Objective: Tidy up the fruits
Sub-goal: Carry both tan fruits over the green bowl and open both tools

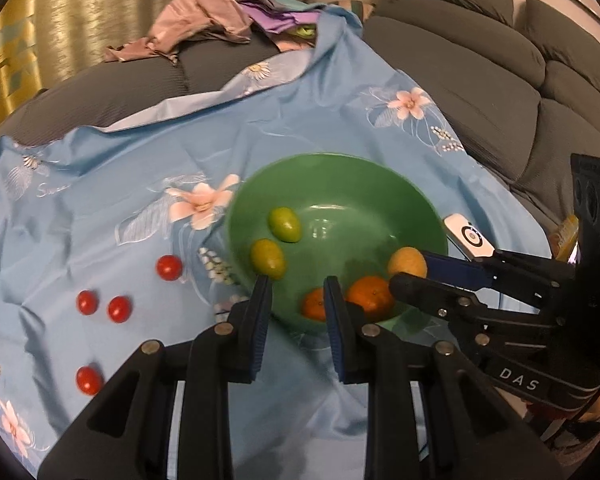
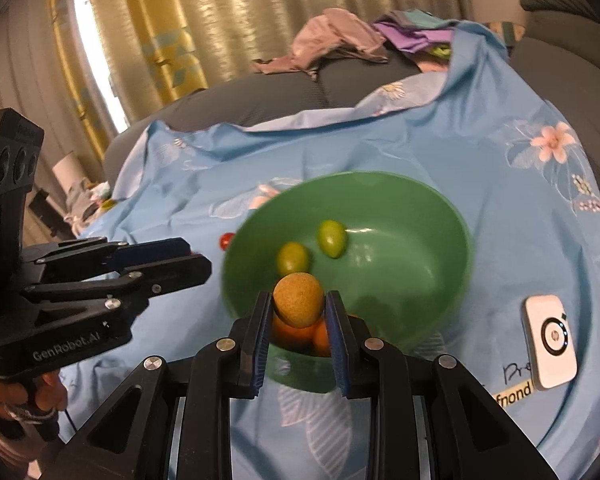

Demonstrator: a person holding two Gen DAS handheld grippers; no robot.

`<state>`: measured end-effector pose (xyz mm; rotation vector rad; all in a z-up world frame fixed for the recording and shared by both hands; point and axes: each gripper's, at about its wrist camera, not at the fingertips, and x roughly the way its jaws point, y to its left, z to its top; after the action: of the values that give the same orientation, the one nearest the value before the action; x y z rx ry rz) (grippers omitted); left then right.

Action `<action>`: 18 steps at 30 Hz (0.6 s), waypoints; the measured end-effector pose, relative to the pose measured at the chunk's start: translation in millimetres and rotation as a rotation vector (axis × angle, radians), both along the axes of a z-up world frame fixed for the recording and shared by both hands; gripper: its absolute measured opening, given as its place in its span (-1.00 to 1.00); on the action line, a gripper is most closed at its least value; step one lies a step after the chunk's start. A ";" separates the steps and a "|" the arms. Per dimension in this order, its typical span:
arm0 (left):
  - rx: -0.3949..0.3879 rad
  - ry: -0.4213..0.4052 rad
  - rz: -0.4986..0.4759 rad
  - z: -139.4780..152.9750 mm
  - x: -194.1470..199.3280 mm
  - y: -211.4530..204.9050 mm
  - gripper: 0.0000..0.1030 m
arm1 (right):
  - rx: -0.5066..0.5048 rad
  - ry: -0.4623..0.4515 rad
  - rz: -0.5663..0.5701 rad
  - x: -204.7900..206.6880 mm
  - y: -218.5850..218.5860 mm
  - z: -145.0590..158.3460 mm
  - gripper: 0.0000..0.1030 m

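Both grippers are showing black arms with blue pads and shiny round screws. The left gripper (image 2: pixel 198 258) is wearing white letters; the right gripper (image 1: pixel 410 270) too.

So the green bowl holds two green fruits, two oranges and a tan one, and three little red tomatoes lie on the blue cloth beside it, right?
Nearly. There are four red tomatoes on the blue floral cloth, not three; the left wrist view shows them all. The rest holds: the green bowl has two green fruits, two oranges and a tan fruit.
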<state>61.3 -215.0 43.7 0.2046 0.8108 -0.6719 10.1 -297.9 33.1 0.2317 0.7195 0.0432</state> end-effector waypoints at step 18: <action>0.122 0.135 0.407 -71.1 23.3 154.9 -0.08 | 0.097 0.003 0.373 19.2 96.4 -15.2 -0.44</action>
<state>84.5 -60.1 -27.4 0.0999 0.9896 -0.2547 29.3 -201.5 17.9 0.1875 0.7569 0.4331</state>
